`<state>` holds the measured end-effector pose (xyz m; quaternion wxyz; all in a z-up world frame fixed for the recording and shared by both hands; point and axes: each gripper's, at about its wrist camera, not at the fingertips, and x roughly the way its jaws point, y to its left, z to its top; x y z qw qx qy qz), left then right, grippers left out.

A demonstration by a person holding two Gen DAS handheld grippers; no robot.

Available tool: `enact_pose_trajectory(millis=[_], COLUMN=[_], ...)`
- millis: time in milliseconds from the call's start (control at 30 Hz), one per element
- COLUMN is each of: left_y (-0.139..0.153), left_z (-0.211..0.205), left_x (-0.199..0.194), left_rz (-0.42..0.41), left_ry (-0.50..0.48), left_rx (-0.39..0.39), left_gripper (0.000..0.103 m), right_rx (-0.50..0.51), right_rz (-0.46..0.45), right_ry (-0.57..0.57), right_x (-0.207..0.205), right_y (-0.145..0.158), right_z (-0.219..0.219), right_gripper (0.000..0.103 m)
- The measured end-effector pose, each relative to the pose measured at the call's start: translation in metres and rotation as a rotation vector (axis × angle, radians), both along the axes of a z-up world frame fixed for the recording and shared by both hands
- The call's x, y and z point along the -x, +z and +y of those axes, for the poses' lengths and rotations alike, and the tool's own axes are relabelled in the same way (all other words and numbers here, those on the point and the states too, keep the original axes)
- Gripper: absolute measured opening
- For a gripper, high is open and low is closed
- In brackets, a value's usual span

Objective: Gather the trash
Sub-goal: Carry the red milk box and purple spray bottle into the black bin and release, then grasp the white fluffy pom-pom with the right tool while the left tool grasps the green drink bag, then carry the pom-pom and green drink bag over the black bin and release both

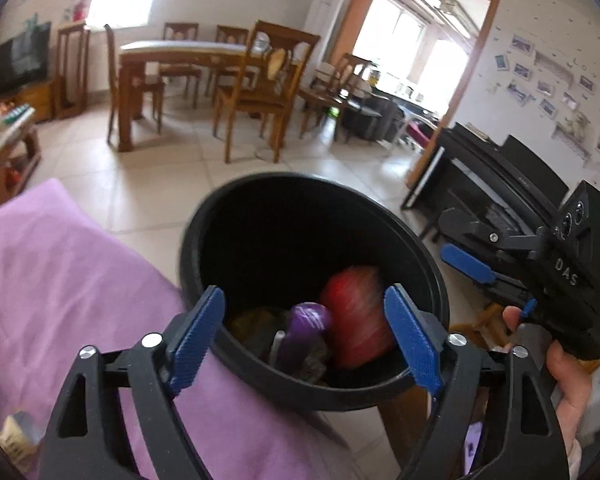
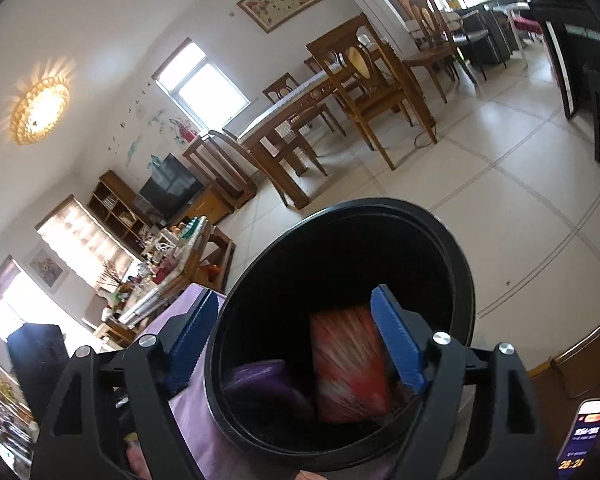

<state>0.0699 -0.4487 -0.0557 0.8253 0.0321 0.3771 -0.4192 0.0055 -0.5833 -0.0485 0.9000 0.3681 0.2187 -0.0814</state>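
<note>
We see both grippers poised over the black bin (image 1: 312, 240), jaws wide apart, nothing clamped in either.

Left wrist view: left gripper (image 1: 306, 336) sits low centre of frame, blue ribbed fingers (image 1: 198, 336) straddling the near rim of the bin. Between them, down inside the bin: a red packet (image 1: 354, 316) (motion-blurred, edges soft), a purple wrapper (image 1: 306, 332) just left of it, and a dull brownish scrap (image 1: 256, 322) further left. None of them touches the pads.

Right wrist view: right gripper (image 2: 296, 344) at bottom centre, frame rolled. Its left finger lies outside the bin wall (image 2: 456, 264), its right finger (image 2: 396, 344) over the opening, just beside the red packet (image 2: 350, 368). Purple wrapper (image 2: 260, 380) lies lower left inside.

Bin: round, matte black plastic, stepped rim, dark interior. It stands against a lilac cloth (image 1: 60, 280), soft and creased, filling the lower left.

Right gripper also shows at right edge of the left view (image 1: 500, 264), black body tilted down toward the bin, a hand (image 1: 556, 364) wrapped around its grip. A lit phone (image 2: 588, 436) sits at the lower right.
</note>
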Motion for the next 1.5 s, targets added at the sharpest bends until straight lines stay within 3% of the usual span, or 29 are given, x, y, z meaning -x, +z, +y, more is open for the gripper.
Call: enact_pose_trajectory(millis=[233,433,633,800,933,1133,1200,1233,1267,1333,1500], left_y=[0.036,0.056,0.051,0.026,0.002,-0.018,-0.028,-0.031,-0.034,-0.035,-0.035], left_z=[0.056,0.146,0.265,0.329,0.350,0.331,0.322,0.320,0.322,0.324,0.332], left_x=[0.025,0.054,0.075,0.080,0.091,0.093,0.088,0.087,0.088,0.088,0.090], left_rz=[0.002,-0.024,-0.056,0.017,0.069,0.094,0.101,0.108,0.100,0.091,0.072], left_ry=[0.038,0.112,0.277,0.320,0.298,0.221,0.207,0.206,0.212,0.215,0.225], left_rx=[0.017,0.051,-0.030,-0.142,-0.193,-0.227,-0.261,-0.266,-0.264,-0.254,-0.214], left_gripper=[0.088,0.088,0.088,0.088,0.084,0.071,0.059,0.056,0.049,0.043,0.036], right_rx=[0.112,0.192,0.283,0.293,0.315,0.362,0.370,0.376,0.383,0.393,0.405], right_rz=[0.002,-0.004,0.017,0.037,0.080,0.170,0.192,0.206,0.217,0.235,0.218], right_ry=[0.028,0.152,0.416,0.735,0.927,0.966,0.962,0.960,0.957,0.959,0.957], right_x=[-0.005,-0.018,-0.041,-0.049,-0.050,-0.045,-0.044,-0.044,-0.044,-0.042,-0.033], right_y=[0.019,0.034,0.041,0.035,0.023,0.001,-0.005,-0.007,-0.009,-0.015,-0.016], right_z=[0.026,0.063,0.142,0.228,0.293,0.334,0.335,0.337,0.337,0.338,0.342], right_gripper=[0.084,0.084,0.084,0.084,0.084,0.084,0.084,0.080,0.068,0.055,0.043])
